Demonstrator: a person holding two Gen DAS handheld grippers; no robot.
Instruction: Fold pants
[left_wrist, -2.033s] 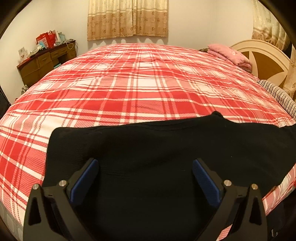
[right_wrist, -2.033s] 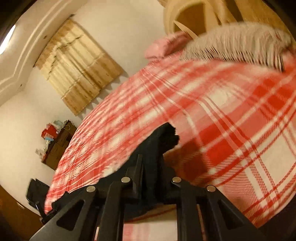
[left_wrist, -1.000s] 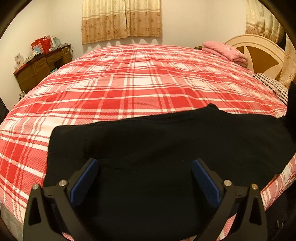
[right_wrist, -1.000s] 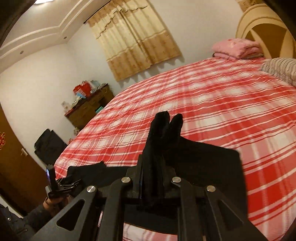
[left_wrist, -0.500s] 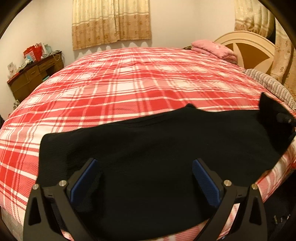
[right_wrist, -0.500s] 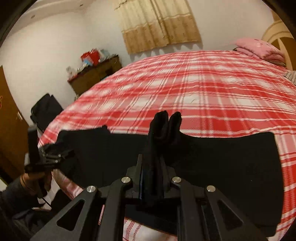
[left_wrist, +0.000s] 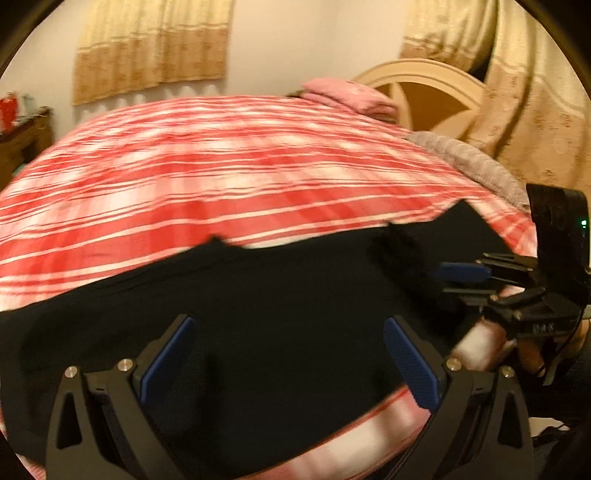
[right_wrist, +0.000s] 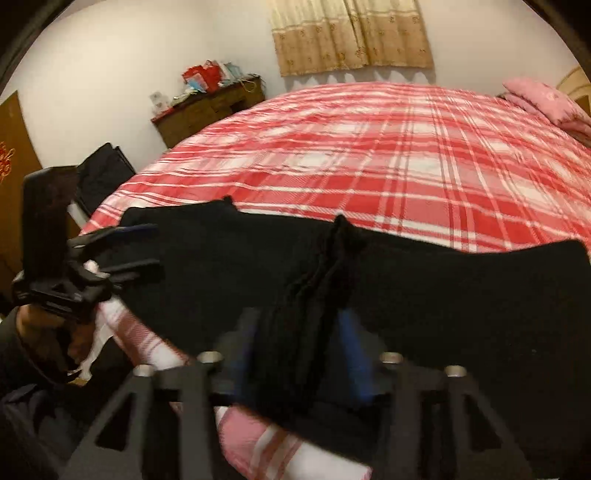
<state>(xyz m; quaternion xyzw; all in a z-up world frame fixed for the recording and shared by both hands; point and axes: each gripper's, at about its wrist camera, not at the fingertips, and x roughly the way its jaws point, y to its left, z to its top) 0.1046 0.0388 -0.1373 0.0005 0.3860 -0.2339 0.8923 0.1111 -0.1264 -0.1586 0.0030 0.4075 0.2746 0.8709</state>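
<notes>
Black pants (left_wrist: 258, 314) lie spread along the near edge of a red plaid bed (left_wrist: 221, 166). My left gripper (left_wrist: 288, 354) is open just above the pants, holding nothing. In the left wrist view my right gripper (left_wrist: 443, 275) comes in from the right over the pants' end. In the right wrist view the right gripper (right_wrist: 299, 332) has its fingers partly apart, with a bunched fold of the pants (right_wrist: 314, 280) still lying between them; the frame is blurred. The left gripper (right_wrist: 129, 247) shows at the left there.
A pink folded blanket (left_wrist: 347, 98) and a cream headboard (left_wrist: 424, 85) stand at the bed's far right. A grey striped pillow (left_wrist: 469, 162) lies by the right edge. A wooden dresser (right_wrist: 210, 107) and a black bag (right_wrist: 103, 173) stand to the left of the bed.
My right gripper carried the pants' end leftwards over the rest, folding it across, and its fingers have come apart from the tight pinch. The left gripper stayed open and turned to the right.
</notes>
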